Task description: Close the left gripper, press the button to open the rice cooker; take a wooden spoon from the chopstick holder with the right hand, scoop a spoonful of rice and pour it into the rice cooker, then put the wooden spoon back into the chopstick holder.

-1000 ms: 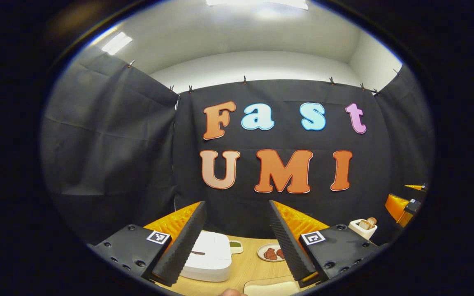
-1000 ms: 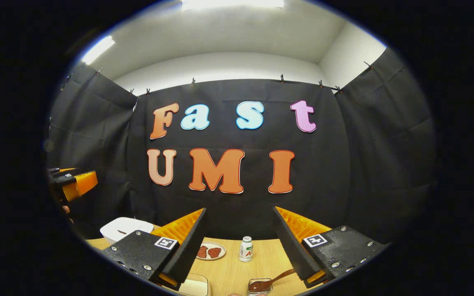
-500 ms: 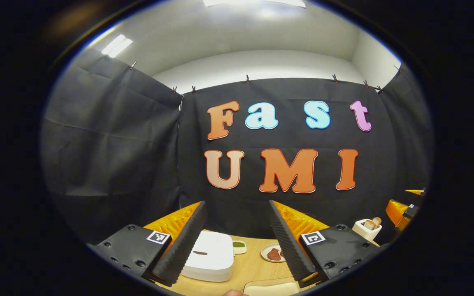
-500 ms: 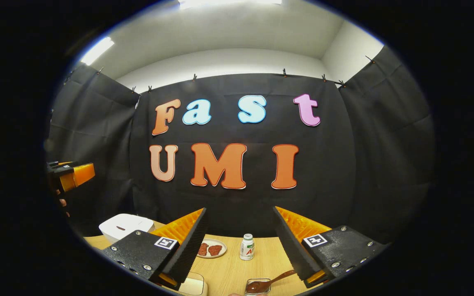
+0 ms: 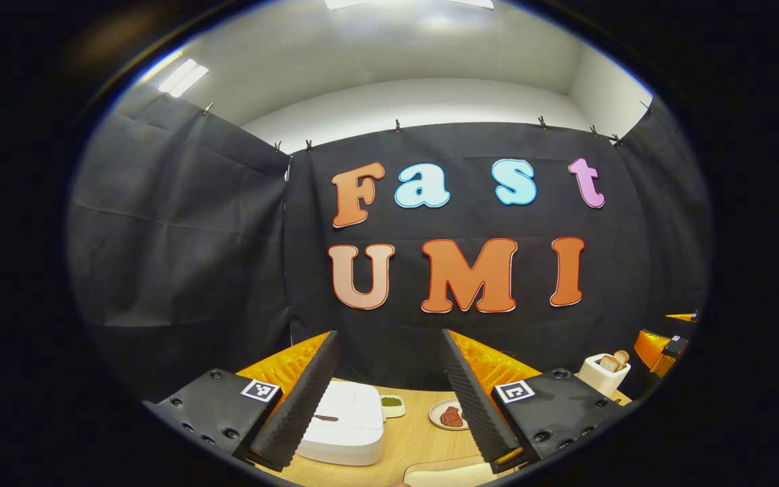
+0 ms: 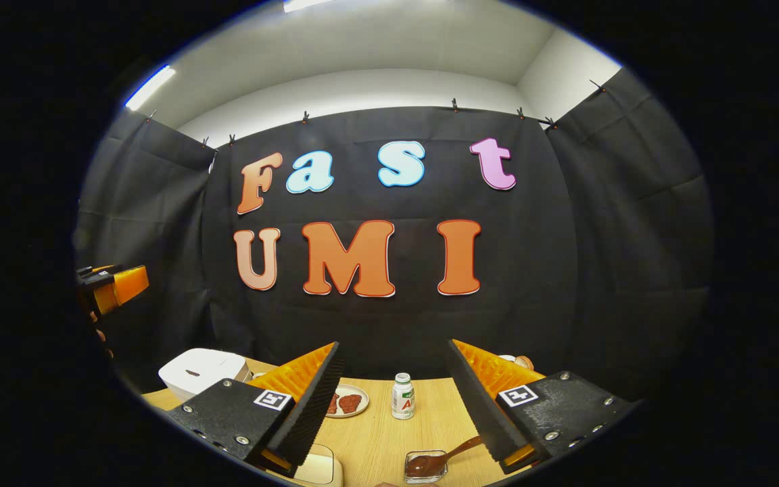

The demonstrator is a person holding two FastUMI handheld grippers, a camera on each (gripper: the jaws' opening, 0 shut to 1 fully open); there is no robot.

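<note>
The rice cooker (image 5: 342,425) sits shut on the wooden bench (image 5: 410,439), its white lid down, showing between and just beyond the fingers of the left gripper (image 5: 389,399), whose jaws stand wide apart with nothing between them. In the right gripper view the same cooker (image 6: 203,370) lies off to the left near the bench's edge. Just behind it in the left gripper view is a small white dish (image 5: 391,404) with something green in it, and to its right a round plate (image 5: 449,415) carrying reddish-brown pieces; the plate (image 6: 347,404) also shows in the right gripper view, partly behind a finger. The white chopstick holder (image 5: 604,374) stands far right on the bench in the left gripper view, with pale wooden ends poking from its top; which of them is the wooden spoon I cannot tell at this size. The right gripper (image 6: 396,406) hangs above the bench with its jaws likewise wide and empty. Between its fingers stands a small white bottle (image 6: 402,396) with a green label, upright, and nearer the camera a clear square container (image 6: 425,467) holding a dark brown spoon (image 6: 447,458) whose handle leans out to the right. A pale tray (image 5: 443,473) lies at the bench's near edge.
</note>
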